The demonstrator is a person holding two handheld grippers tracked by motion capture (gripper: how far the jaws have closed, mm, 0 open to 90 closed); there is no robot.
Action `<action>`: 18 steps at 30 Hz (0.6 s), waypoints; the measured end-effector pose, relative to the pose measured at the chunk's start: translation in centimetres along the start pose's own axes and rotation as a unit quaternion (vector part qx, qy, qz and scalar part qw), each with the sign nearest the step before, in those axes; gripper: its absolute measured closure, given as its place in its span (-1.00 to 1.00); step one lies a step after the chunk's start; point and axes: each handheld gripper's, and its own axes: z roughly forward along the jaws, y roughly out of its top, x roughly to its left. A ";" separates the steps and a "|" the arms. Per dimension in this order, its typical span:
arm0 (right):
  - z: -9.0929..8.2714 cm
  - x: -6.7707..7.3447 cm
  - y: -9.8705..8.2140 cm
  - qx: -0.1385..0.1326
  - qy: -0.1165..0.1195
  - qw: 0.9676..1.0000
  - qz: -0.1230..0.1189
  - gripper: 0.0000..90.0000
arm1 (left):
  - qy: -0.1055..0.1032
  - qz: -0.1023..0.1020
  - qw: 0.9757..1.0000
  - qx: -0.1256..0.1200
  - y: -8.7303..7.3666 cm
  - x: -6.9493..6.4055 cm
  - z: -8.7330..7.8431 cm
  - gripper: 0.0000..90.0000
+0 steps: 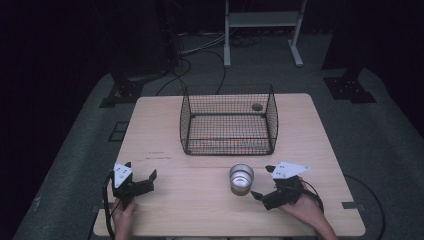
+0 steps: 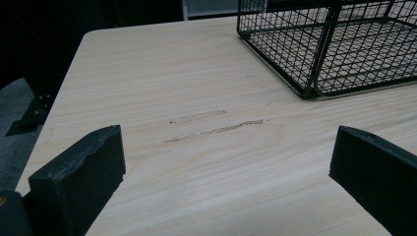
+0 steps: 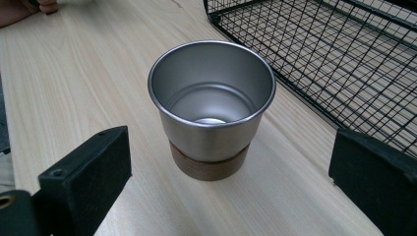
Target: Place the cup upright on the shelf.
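1. The left claw [image 1: 141,176] sits at the near left corner of the bench [image 1: 170,200], held from below by the person's left hand [image 1: 122,214]. Its jaws stand wide apart with nothing between them, resting low over bare wood.
2. In the left gripper view, faint scuff marks [image 2: 216,129] streak the pale wood just ahead of the spread jaws, and the near left corner of the wire basket [image 2: 314,54] stands further off at upper right.
3. The wire basket [image 1: 228,120], black mesh with an open top, stands at the middle of the bench toward the far edge. A small dark round spot [image 1: 257,106] shows through its far right side; what it is cannot be told.
4. A metal cup [image 1: 241,179] stands upright on the bench just in front of the basket, apart from it, near the basket's right half. In the right gripper view the cup [image 3: 211,103] is seen to be shiny steel with a brown wooden band round its base, and it looks empty.
5. The right claw [image 1: 264,182] lies just to the right of the cup, held by the person's right hand [image 1: 307,210]. Its jaws are spread wide and point at the cup, which stands ahead of them, not between them and not touched.
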 end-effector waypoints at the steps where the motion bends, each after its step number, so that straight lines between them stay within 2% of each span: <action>1: 0.0 0.0 0.0 0.000 0.000 1.000 0.000 -0.96 | 0.000 0.000 1.000 0.000 0.0 0.0 0.0 -1.00; 18: 1.9 0.1 0.7 0.014 0.003 1.000 0.004 -0.99 | 0.000 0.000 1.000 0.000 0.0 0.0 0.0 -1.00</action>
